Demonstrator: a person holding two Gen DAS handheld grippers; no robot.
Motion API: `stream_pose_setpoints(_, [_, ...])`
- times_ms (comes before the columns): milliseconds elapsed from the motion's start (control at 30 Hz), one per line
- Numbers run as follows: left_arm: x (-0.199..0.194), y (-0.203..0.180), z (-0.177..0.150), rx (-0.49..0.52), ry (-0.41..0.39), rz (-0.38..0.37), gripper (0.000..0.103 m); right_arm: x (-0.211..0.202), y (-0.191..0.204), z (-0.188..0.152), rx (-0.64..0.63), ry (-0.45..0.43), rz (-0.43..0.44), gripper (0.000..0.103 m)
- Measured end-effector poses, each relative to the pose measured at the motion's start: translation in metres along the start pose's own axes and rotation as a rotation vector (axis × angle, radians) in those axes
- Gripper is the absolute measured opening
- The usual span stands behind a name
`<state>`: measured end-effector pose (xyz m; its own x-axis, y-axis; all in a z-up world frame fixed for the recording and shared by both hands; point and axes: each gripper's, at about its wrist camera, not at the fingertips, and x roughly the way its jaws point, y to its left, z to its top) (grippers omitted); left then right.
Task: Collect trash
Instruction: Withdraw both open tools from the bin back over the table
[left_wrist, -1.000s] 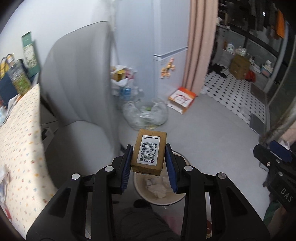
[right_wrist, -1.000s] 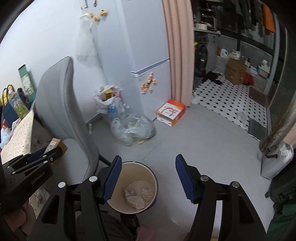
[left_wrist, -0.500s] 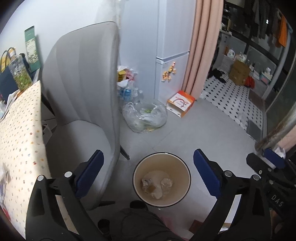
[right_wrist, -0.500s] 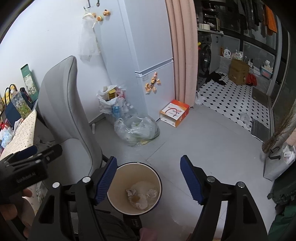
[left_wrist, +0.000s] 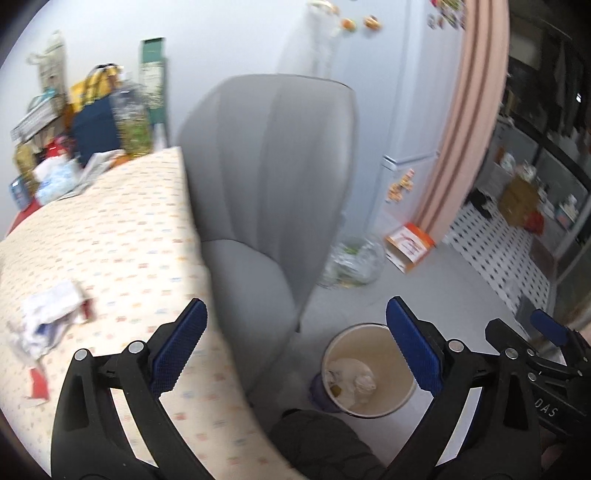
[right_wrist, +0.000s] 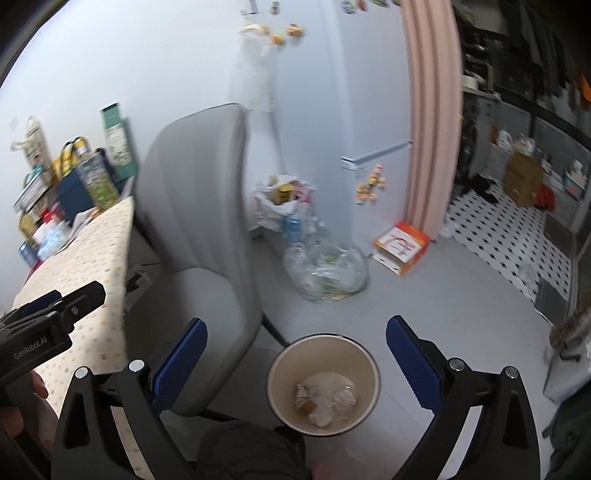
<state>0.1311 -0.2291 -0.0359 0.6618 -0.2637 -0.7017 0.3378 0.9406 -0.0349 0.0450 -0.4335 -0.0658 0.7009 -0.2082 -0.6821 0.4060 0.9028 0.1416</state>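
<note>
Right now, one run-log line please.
left gripper: open, empty | right gripper: opening, empty | bin: holds trash | table: crumpled wrapper left

Two markings were legible, both on the gripper bodies

In the right wrist view we read "GenRobot.AI" in pale letters on the black side of the left gripper (right_wrist: 55, 306), at the left edge of the picture. In the left wrist view we made out "DAS" on the black body of the right gripper (left_wrist: 532, 332), low at the right edge, its beginning cut off. Every other printed surface was too blurred for us to read.
</note>
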Motion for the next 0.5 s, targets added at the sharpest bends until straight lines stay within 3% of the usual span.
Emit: stream_pose_setpoints(500, [-0.071,0.100,-0.020,-0.128,-0.110,0.123,0.096,-0.048,0.109,-0.015,-0.150,-0.065,0.129,0.095])
